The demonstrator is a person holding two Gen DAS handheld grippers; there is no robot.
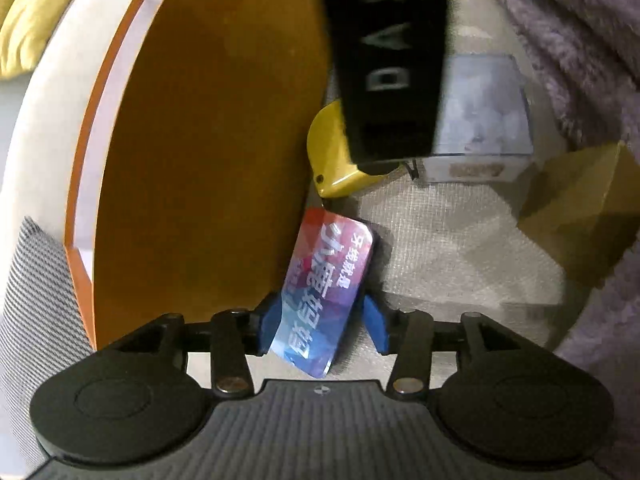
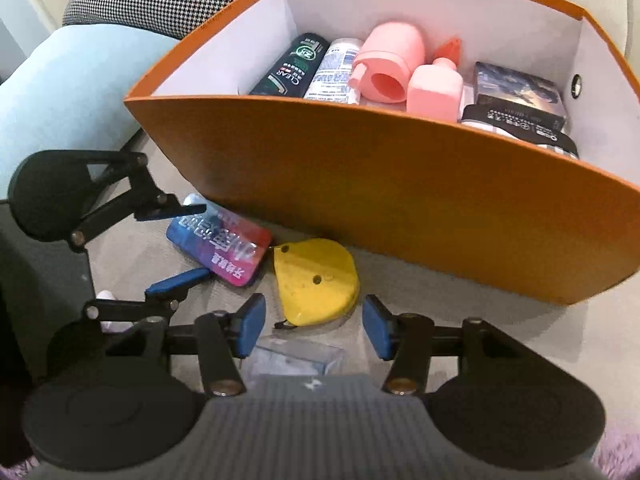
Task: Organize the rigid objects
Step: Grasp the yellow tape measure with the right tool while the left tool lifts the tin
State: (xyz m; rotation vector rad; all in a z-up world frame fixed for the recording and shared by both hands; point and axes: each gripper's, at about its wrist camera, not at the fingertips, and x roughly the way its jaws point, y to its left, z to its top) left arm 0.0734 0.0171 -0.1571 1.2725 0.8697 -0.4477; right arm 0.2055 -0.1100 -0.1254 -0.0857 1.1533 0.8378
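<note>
Beside the orange box: flat colourful tin, between left gripper fingers, apart, unclamped. Looks light, stiff, slick; best pinched across long edges. Right gripper apart, empty.

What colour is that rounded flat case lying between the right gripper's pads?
Yellow. The rounded case shows best in the right wrist view, beside the orange box.

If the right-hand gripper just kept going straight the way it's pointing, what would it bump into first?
Most likely the yellow case lying just ahead of the open right gripper; beyond it stands the orange box. Depth is hard to judge here.
</note>
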